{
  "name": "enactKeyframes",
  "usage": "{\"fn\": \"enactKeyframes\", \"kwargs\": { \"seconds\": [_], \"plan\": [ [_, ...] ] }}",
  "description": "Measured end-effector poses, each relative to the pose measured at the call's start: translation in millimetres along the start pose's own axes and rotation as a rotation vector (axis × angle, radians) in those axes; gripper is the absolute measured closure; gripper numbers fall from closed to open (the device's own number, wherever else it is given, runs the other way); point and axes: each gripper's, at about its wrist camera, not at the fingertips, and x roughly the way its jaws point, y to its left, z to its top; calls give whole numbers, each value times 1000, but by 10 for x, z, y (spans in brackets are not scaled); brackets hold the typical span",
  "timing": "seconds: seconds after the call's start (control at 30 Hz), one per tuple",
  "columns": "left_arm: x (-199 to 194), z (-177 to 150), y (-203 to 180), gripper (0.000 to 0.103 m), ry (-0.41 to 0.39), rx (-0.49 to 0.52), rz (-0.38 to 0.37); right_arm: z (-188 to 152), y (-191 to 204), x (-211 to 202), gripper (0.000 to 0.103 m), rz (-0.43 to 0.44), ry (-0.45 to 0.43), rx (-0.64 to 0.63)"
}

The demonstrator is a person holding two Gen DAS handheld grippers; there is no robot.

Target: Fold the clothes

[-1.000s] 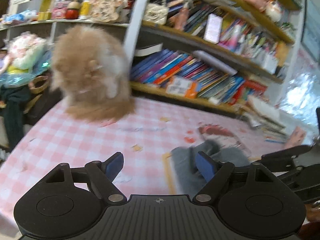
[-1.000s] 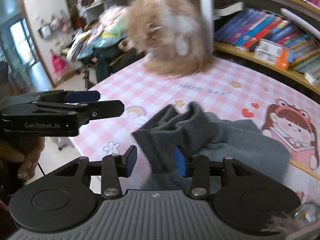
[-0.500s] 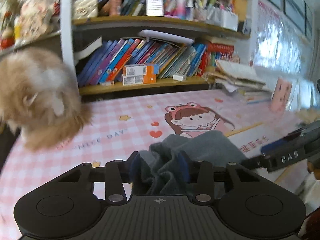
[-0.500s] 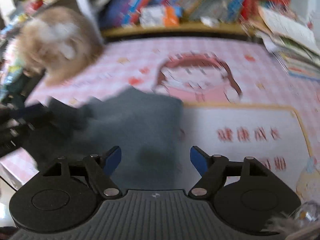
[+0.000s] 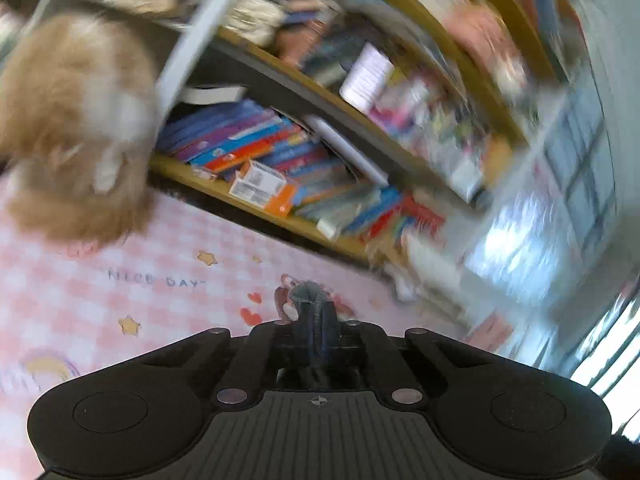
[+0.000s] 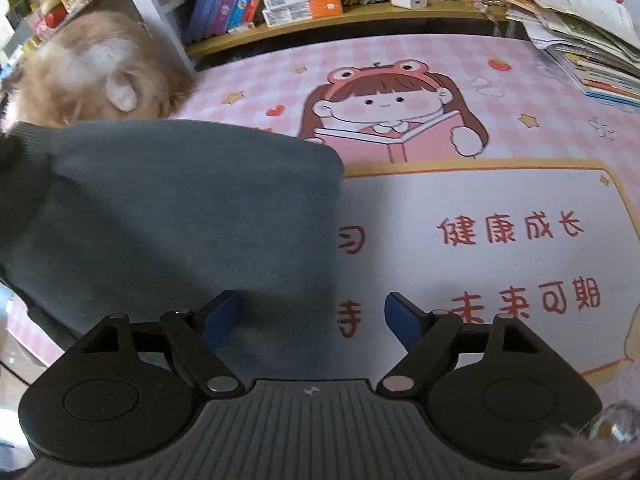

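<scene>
Right wrist view shows the pink table mat (image 6: pixel 460 92), with the grey garment (image 6: pixel 180 208) spread flat on its left part. Over its right edge, the right gripper (image 6: pixel 312 316) has just been opening, nothing pinched. The left gripper (image 5: pixel 316 320) has closed, pinching a grey fold.

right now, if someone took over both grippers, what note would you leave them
Left gripper: shut on a bunched bit of the grey garment, jaws just closed.
Right gripper: open, jaws just widened, over the garment's right edge, gripping nothing.
Garment lies mostly flat on the pink checked mat, its left end lifted. A fluffy cat sits beyond it by the bookshelf.
Done: cloth spread out. Left: fold it and smooth it; mind the cat.
</scene>
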Motion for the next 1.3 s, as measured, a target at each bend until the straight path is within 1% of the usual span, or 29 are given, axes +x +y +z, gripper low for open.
{"fn": "enactKeyframes", "kwargs": {
  "seconds": [0.07, 0.2, 0.27, 0.3, 0.37, 0.4, 0.43, 0.47, 0.5, 0.53, 0.57, 0.63, 0.7, 0.8, 0.87, 1.0, 1.1, 1.17, 1.23, 1.27, 1.3],
  "plan": [
    [41, -153, 158, 100, 47, 14, 116, 10, 8, 22, 22, -1, 9, -10],
    [343, -551, 579, 99, 208, -21, 286, 0, 18, 96, 22, 10, 45, -26],
    [333, -567, 594, 98, 185, -46, 275, 0, 39, 122, 22, 20, 54, -36],
    [293, -546, 584, 93, 168, -57, 268, 0, 53, 132, 22, 18, 57, -47],
    [196, -501, 578, 92, 135, -96, 259, -9, 56, 142, 22, 22, 64, -54],
    [140, -479, 593, 85, 125, -129, 272, -5, 50, 134, 22, 25, 62, -55],
    [83, -458, 610, 76, 114, -163, 285, -1, 43, 125, 22, 27, 58, -55],
    [24, -452, 609, 70, 108, -192, 293, 3, 36, 116, 22, 30, 55, -55],
    [-36, -447, 607, 57, 102, -222, 302, 8, 28, 100, 22, 33, 48, -52],
    [-95, -441, 605, 47, 95, -251, 310, 14, 19, 84, 22, 36, 40, -50],
    [-122, -459, 573, 45, 104, -252, 307, 20, 2, 70, 22, 42, 33, -41],
    [-145, -500, 516, 45, 136, -257, 292, 27, -29, 63, 22, 48, 30, -26],
    [-70, -550, 535, 45, 174, -308, 258, 35, -54, 62, 22, 51, 30, -12],
    [64, -670, 691, 45, 195, -443, 257, 43, -55, 71, 22, 65, 32, -8],
    [119, -772, 833, 46, 204, -570, 257, 44, -38, 74, 22, 75, 33, -14],
    [85, -942, 1015, 46, 173, -762, 209, 42, -12, 95, 22, 83, 41, -16],
    [77, -1019, 1050, 46, 160, -826, 193, 34, -16, 142, 22, 83, 57, 0],
    [90, -1033, 1039, 48, 157, -832, 184, 18, -44, 182, 22, 81, 76, 22],
    [107, -1022, 1019, 62, 141, -826, 170, 15, -74, 200, 22, 88, 82, 45],
    [112, -994, 990, 65, 134, -806, 168, 16, -87, 202, 22, 91, 81, 55],
    [117, -966, 960, 74, 126, -786, 167, 20, -91, 200, 22, 92, 80, 61]
  ]
}}
